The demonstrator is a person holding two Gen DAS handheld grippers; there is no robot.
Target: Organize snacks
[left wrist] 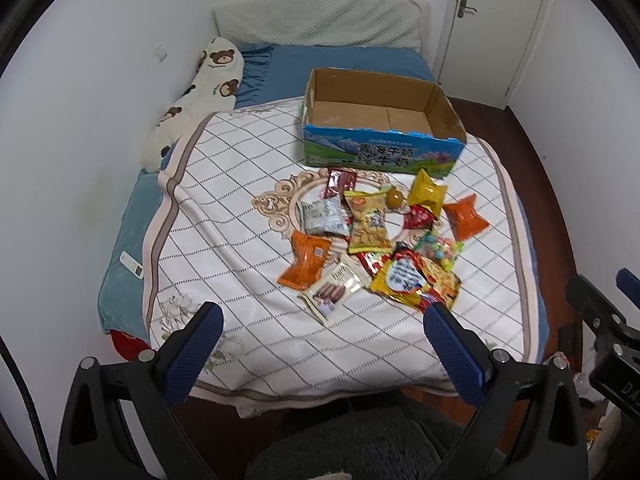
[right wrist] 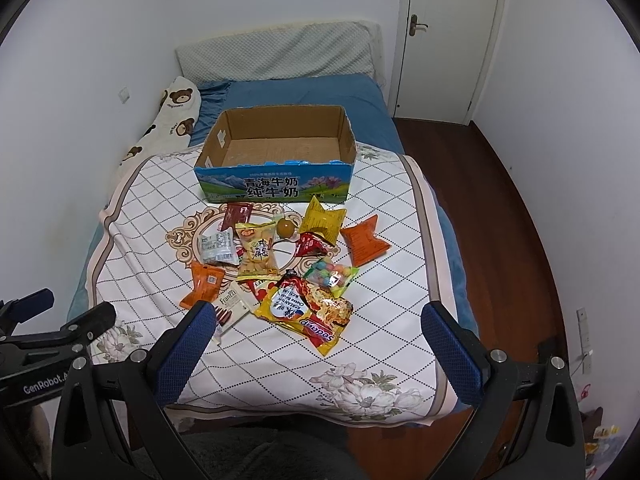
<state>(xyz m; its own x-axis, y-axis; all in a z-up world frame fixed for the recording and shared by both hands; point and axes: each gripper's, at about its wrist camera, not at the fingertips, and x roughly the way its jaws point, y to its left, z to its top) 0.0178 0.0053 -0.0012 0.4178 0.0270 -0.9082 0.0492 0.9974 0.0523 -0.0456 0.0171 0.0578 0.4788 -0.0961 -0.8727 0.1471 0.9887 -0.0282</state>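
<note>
Both wide apart, empty. Noodle pack (right wrist: 306, 312) dead ahead of right hand-held gripper (right wrist: 318, 320), long axis diagonal; left hand-held gripper (left wrist: 324, 324) farther, imo.

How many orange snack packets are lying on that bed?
2. One orange packet lies at the left edge of the snack pile; the other orange packet sits apart at its right. More could be hidden under other wrappers.
</note>
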